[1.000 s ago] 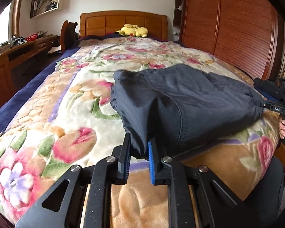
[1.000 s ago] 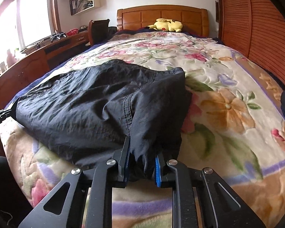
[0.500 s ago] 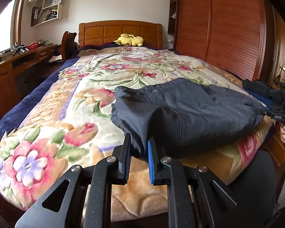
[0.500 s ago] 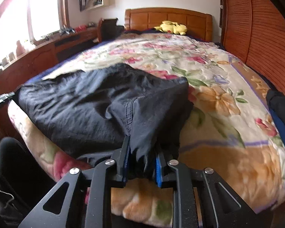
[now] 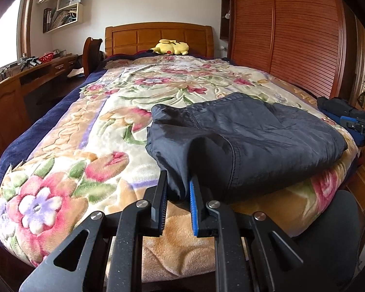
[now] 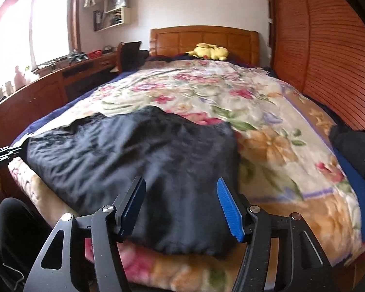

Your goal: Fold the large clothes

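Note:
A dark navy garment [image 5: 245, 136] lies folded across the near end of the flowered blanket [image 5: 85, 146]. My left gripper [image 5: 178, 182] is shut on a pinched corner of that cloth at the bed's foot edge. In the right wrist view the same garment [image 6: 138, 150] lies flat, and my right gripper [image 6: 181, 185] has its jaws opening wide above the near hem, the pads clear of the cloth. The right gripper's body [image 5: 362, 129] also shows at the far right of the left wrist view, with a hand below it.
A yellow plush toy [image 5: 170, 47] rests by the wooden headboard [image 5: 158, 36]. A wooden desk [image 5: 17, 90] runs along the left, a slatted wardrobe [image 5: 292, 31] along the right. Another dark bundle on blue cloth [image 6: 355, 150] lies at the bed's right edge.
My right gripper has let go of the garment's corner and its jaws have spread; the cloth has dropped flat. Both grippers drew back toward the foot of the bed, pulling the garment nearer the edge.

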The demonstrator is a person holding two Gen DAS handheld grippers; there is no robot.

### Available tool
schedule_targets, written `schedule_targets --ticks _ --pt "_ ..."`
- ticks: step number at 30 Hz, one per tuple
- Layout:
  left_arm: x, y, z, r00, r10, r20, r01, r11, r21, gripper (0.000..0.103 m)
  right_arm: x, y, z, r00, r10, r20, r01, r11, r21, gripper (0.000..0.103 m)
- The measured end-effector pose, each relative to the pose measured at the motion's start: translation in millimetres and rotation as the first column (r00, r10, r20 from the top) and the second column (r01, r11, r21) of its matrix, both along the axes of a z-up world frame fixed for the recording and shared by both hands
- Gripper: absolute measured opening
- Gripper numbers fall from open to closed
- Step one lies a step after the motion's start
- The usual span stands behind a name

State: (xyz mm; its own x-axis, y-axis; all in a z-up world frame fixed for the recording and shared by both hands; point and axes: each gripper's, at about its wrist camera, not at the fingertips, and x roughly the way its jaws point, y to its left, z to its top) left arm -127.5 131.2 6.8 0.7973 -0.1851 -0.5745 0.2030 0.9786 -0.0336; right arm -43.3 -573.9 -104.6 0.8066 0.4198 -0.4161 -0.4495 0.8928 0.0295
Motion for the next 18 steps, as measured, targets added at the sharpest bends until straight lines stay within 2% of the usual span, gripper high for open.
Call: schedule_targets --ticks 10,15,18 --pt "0 -4 -1 1.0 0.003 -0.003 -0.003 1.0 0.024 0.016 19 94 -17 0.991 0.127 -0.03 -0.128 0.991 -0.029 0.063" --pt "1 -3 -4 1.0 0.003 -0.014 -0.002 1.0 0.029 0.017 35 114 -31 0.991 0.133 -0.033 -0.135 0.987 -0.091 0.063" --pt "2 -2 -5 1.0 -0.002 -0.02 0.002 1.0 0.023 0.017 53 119 -50 0.992 0.113 -0.059 -0.118 0.989 -0.09 0.063"
